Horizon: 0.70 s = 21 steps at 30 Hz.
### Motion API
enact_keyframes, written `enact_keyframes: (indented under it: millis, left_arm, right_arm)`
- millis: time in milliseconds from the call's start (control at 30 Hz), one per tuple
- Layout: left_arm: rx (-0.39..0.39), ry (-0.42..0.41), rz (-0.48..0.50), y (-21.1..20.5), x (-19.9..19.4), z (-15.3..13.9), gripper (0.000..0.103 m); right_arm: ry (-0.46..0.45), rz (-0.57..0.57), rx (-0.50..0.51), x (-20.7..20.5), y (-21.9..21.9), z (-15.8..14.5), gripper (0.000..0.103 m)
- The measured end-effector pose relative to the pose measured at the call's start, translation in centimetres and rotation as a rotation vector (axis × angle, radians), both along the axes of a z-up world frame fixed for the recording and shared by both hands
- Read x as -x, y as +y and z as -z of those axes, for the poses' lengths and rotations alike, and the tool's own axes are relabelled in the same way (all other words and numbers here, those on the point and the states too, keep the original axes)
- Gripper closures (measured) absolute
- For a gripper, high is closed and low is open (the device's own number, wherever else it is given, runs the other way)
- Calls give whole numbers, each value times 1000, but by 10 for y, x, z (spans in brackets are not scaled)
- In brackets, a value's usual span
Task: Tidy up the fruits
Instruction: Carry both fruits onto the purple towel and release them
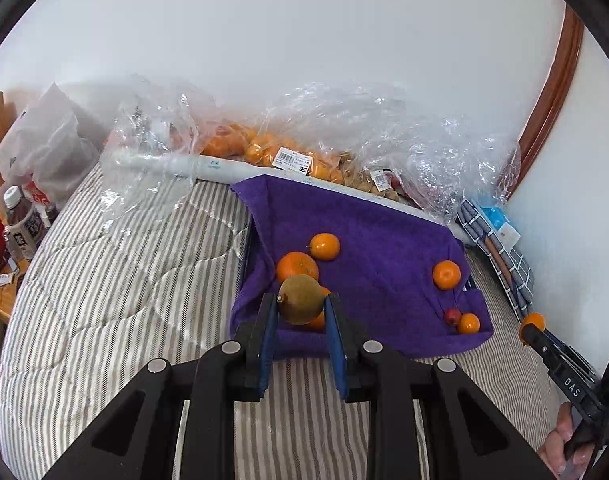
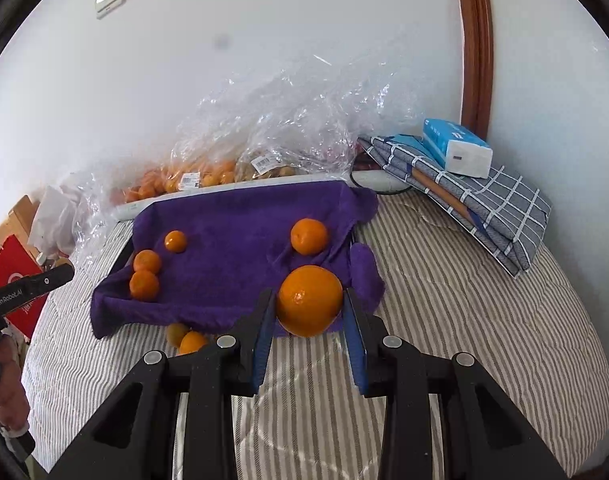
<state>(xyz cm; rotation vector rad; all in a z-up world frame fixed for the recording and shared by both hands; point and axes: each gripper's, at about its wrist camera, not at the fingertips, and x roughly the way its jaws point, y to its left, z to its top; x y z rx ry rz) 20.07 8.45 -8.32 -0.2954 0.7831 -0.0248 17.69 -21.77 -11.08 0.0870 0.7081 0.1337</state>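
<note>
A purple towel (image 1: 368, 232) lines a tray on the striped bed; it also shows in the right wrist view (image 2: 240, 240). Several oranges lie on it, one at the far left (image 1: 325, 246) and one at the right (image 1: 447, 275), plus a small red fruit (image 1: 452, 316). My left gripper (image 1: 300, 308) is shut on a brown-green kiwi (image 1: 301, 299), held above the towel's near left edge. My right gripper (image 2: 309, 308) is shut on a large orange (image 2: 310, 300), held above the towel's near right corner. Two fruits (image 2: 186, 338) lie on the bed beside the towel's front edge.
Clear plastic bags of oranges (image 1: 260, 148) and other fruit lie along the wall behind the tray. A folded checked cloth (image 2: 484, 204) with a tissue pack (image 2: 456, 148) sits at the right. Bottles (image 1: 22, 224) and a white bag (image 1: 48, 148) stand at the left. Striped bedding (image 1: 116, 292) surrounds the tray.
</note>
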Motion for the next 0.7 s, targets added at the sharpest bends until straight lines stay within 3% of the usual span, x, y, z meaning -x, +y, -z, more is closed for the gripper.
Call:
enact_keyframes:
  millis: [333, 700]
  left_arm:
    - [16, 82, 66, -29, -76, 37, 80]
    - [-39, 123, 118, -53, -99, 57, 80]
  right_arm:
    - [53, -46, 0, -79, 5, 36, 70]
    - [91, -79, 10, -106, 18, 61, 70]
